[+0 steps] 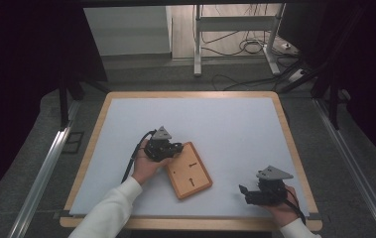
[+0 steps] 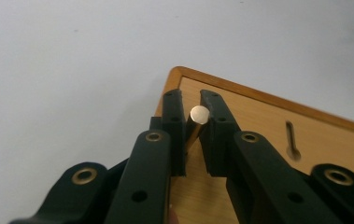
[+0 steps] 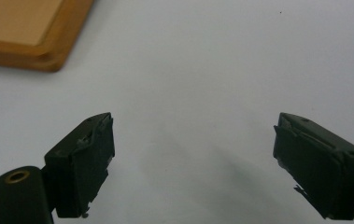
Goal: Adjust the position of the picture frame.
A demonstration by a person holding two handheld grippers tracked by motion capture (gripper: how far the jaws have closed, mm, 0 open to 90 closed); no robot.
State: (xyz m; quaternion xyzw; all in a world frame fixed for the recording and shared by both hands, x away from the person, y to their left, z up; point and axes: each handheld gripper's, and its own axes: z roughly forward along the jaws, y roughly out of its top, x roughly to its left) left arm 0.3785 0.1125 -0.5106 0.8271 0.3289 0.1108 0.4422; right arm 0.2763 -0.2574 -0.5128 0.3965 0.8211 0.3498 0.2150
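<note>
A flat wooden board (image 1: 198, 174) with two keyhole slots (image 1: 191, 163) lies slanted on the white mat, a little left of centre. My left gripper (image 1: 176, 148) hovers over the board's upper left corner. In the left gripper view its jaws (image 2: 192, 100) are shut on a small round wooden peg (image 2: 199, 114), whose pale end faces the camera above the board (image 2: 268, 126); one slot (image 2: 292, 140) lies just to the right. My right gripper (image 1: 243, 191) rests low near the table's front right, jaws wide open (image 3: 193, 135) over bare mat, the board's corner (image 3: 25, 32) off to its upper left.
The white mat (image 1: 225, 124) covers a table with a wooden rim (image 1: 294, 148). Beyond the far edge are a metal stand's legs (image 1: 198, 44) and cables on the floor (image 1: 245, 47). Open mat stretches behind and to the right of the board.
</note>
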